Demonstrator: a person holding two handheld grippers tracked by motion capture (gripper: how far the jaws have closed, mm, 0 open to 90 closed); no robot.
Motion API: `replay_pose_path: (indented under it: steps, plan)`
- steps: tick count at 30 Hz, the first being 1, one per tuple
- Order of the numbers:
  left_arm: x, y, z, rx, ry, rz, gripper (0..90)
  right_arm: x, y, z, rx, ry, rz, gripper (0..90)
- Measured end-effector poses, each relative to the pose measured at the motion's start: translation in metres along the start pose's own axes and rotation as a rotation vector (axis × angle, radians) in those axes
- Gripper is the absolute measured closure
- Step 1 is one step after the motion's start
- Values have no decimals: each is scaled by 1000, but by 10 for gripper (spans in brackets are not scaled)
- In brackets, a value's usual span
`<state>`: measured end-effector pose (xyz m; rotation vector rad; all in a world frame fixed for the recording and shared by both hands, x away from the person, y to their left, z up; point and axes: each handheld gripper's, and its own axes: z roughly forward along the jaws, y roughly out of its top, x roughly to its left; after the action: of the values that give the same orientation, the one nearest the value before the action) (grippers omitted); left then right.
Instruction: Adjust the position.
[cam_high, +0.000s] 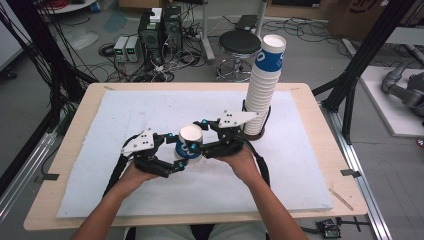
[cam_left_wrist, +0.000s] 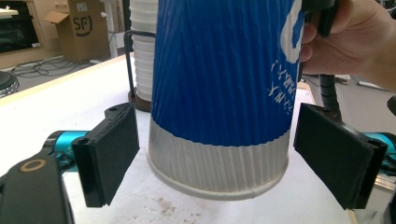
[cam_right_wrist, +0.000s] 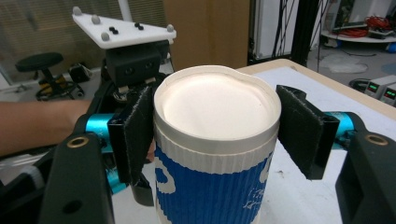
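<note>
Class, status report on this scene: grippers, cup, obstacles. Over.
Right gripper shut on cup. Left gripper open, jaws astride it. Cup inverted. Stack stands apart.

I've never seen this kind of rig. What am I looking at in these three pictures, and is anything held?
A person at a wooden table holds a two-jaw tool in each hand. The high view looks down from above; the other two cameras ride on the tools. On the white mat stands a stack of paper cups in a black holder. The right tool grips an upside-down blue-and-white paper cup; the left tool is open around the cup's lower part.
</note>
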<state>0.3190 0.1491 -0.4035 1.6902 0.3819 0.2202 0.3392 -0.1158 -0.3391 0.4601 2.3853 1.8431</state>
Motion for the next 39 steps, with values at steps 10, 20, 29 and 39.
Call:
replay_pose_path:
  steps: [10, 20, 29, 39]
  plan:
    - [1, -2, 2, -16, -33, -1, 197, -1, -1, -1, -23, 20, 35, 321]
    - [1, 2, -1, 35, -26, 39, 279, -4, -3, -4, -6, 29, 49, 315]
    - [3, 16, -1, 128, -54, 41, 288, -2, 2, -17, 32, 0, 16, 171]
    - [5, 33, 2, 266, -74, 71, 287, -1, 18, -38, 144, -1, -106, 171]
